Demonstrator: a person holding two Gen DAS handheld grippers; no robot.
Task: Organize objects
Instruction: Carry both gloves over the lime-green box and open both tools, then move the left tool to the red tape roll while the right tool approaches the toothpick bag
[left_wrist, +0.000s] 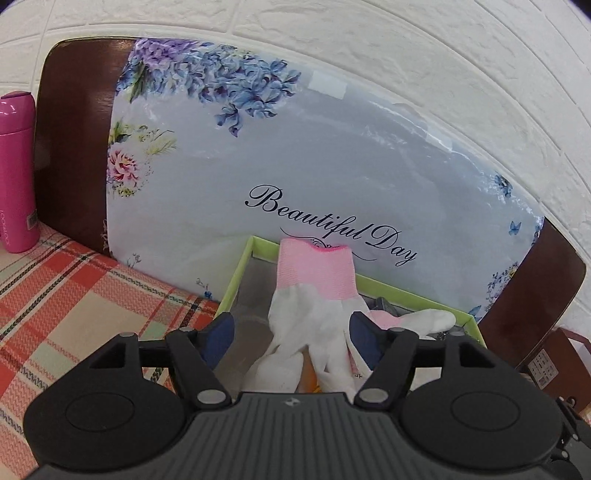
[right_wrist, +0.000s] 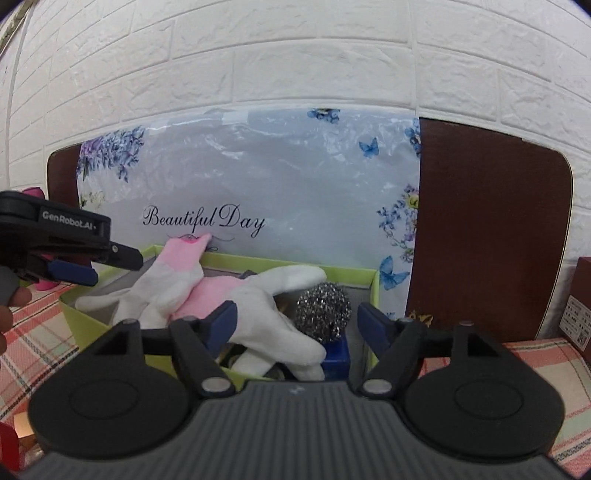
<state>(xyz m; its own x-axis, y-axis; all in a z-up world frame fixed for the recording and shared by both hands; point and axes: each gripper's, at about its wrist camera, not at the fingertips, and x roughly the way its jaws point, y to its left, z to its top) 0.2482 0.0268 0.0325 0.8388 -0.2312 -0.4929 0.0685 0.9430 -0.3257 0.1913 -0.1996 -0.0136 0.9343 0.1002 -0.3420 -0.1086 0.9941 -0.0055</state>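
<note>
A light green open box (right_wrist: 258, 263) stands on the plaid tablecloth. Two white gloves with pink cuffs lie in it. One glove (left_wrist: 314, 284) leans with its cuff up on the box's back wall, its white fingers hanging between the spread pads of my left gripper (left_wrist: 291, 339), which is open and not pressing it. The other glove (right_wrist: 266, 317) lies across the box beside a steel wool scourer (right_wrist: 323, 310) and a blue block (right_wrist: 337, 356). My right gripper (right_wrist: 297, 325) is open just above the box's near rim. The left gripper (right_wrist: 118, 267) hovers over the box's left end.
A floral "Beautiful Day" panel (left_wrist: 295, 166) on a brown board (right_wrist: 487, 229) leans on the white brick wall right behind the box. A pink bottle (left_wrist: 16, 173) stands far left, a brown carton (right_wrist: 580, 306) far right. Plaid cloth (left_wrist: 55, 295) covers the table. A person's hand (right_wrist: 13, 306) shows at left.
</note>
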